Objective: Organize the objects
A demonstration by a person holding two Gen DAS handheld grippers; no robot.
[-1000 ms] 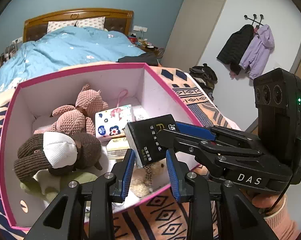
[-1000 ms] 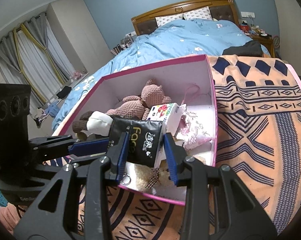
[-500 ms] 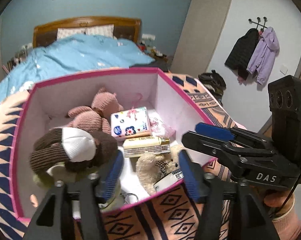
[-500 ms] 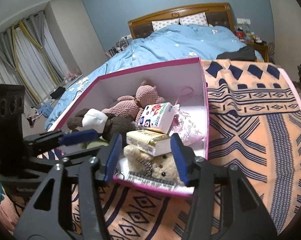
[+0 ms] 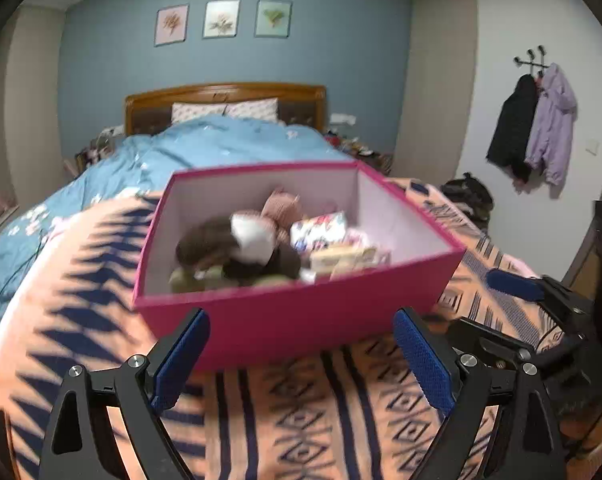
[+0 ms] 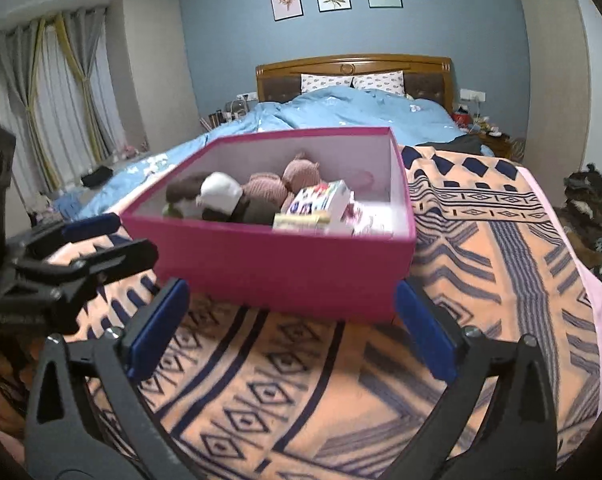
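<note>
A pink box [image 5: 293, 320] [image 6: 281, 264] stands on the patterned blanket. It holds a brown plush with a white patch [image 5: 253, 236] [image 6: 219, 192], a pink knitted bear [image 5: 281, 206] [image 6: 297, 174], a floral pack [image 5: 321, 226] [image 6: 321, 198] and a yellowish pack [image 5: 345, 258] [image 6: 301, 222]. The black pack is hidden. My left gripper [image 5: 300, 316] [image 6: 117, 238] hangs in front of the box's near wall. Its jaws are opening, with nothing between them. Just beside it, my right gripper [image 6: 291, 284] [image 5: 501, 312] is also opening and holds nothing.
The orange and navy blanket [image 5: 301, 420] covers the foot of a bed with a blue duvet [image 5: 221, 140]. Coats [image 5: 533, 124] hang on the right wall above a dark bag [image 5: 467, 196]. Curtains [image 6: 61, 100] line the left side.
Both grippers let go of the black pack, which is now out of sight. They drew back from over the box to in front of it, and their jaws spread wide.
</note>
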